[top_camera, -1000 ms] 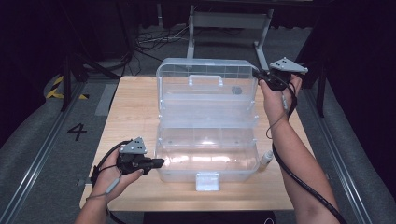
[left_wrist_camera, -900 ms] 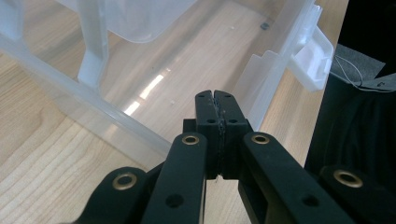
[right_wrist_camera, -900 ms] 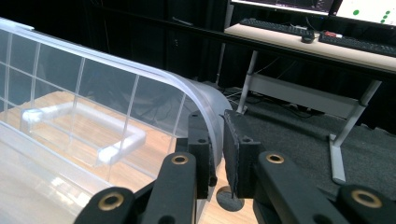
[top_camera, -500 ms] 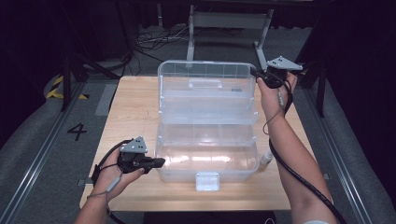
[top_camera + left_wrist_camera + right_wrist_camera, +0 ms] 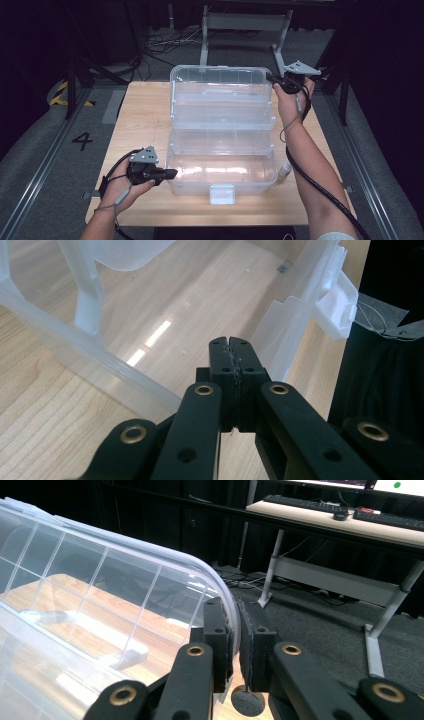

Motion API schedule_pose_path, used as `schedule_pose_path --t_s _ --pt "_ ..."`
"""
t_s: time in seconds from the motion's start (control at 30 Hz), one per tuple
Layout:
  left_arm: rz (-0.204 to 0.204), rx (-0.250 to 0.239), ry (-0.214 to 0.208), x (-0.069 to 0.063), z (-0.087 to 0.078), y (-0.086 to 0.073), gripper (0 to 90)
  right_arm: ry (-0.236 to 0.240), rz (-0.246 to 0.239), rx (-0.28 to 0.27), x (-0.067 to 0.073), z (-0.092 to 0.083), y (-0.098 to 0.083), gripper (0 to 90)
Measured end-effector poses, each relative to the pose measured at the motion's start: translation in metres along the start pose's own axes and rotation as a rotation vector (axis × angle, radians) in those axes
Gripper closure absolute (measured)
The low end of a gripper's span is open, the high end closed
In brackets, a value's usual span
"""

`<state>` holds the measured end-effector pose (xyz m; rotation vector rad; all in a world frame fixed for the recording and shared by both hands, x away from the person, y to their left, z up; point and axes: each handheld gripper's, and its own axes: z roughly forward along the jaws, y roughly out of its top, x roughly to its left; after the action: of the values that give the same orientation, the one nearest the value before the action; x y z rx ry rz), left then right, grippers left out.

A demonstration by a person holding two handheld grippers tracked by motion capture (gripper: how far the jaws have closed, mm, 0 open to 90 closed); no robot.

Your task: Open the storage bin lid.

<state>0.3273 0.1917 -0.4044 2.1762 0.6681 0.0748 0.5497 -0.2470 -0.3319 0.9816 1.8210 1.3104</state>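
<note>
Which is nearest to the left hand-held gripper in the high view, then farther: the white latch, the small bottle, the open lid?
From the left hand-held gripper:
1. White latch, front middle of the box.
2. Small bottle, right of the box.
3. Open lid, far edge.

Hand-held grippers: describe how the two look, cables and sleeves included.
Both the left hand-held gripper and the right hand-held gripper are black, with brass-coloured rivets on the jaw arms, a grey three-cornered plate on top and a black trailing cable. The forearms are bare; no sleeves.
</note>
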Motion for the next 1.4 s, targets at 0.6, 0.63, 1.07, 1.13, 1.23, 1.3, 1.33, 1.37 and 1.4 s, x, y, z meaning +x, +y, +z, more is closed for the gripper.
schedule_pose_path --t_s 0.6,0.63,1.07,1.13,1.23,1.3,1.33,1.37,1.4 --pt "-0.012 -0.009 -0.004 0.001 0.001 -0.001 89.9 0.058 0.067 -0.006 -0.013 0.017 -0.013 83.5" --pt "-0.013 -0.009 -0.004 0.001 0.001 -0.001 89.9 0.059 0.074 -0.006 -0.013 0.018 -0.014 83.5" --pt "-0.014 -0.013 -0.007 0.001 0.001 -0.001 89.9 0.082 0.114 0.017 -0.019 0.028 -0.020 83.4" --pt "-0.015 -0.013 -0.008 0.001 0.001 -0.001 89.9 0.085 0.119 0.021 -0.020 0.030 -0.021 83.4" --pt "-0.014 -0.014 -0.008 0.001 0.001 -0.001 89.9 0.092 0.134 0.028 -0.022 0.033 -0.023 83.3" --pt "-0.015 -0.014 -0.008 0.001 0.001 -0.001 89.9 0.096 0.145 0.033 -0.023 0.035 -0.025 83.3" --pt "-0.014 -0.014 -0.008 0.001 0.001 -0.001 89.9 0.100 0.150 0.036 -0.024 0.036 -0.025 83.2" --pt "-0.014 -0.014 -0.008 0.001 0.001 -0.001 89.9 0.100 0.152 0.039 -0.024 0.037 -0.026 83.2" --pt "-0.014 -0.015 -0.008 0.001 0.001 -0.001 89.8 0.104 0.157 0.041 -0.025 0.037 -0.027 83.2"
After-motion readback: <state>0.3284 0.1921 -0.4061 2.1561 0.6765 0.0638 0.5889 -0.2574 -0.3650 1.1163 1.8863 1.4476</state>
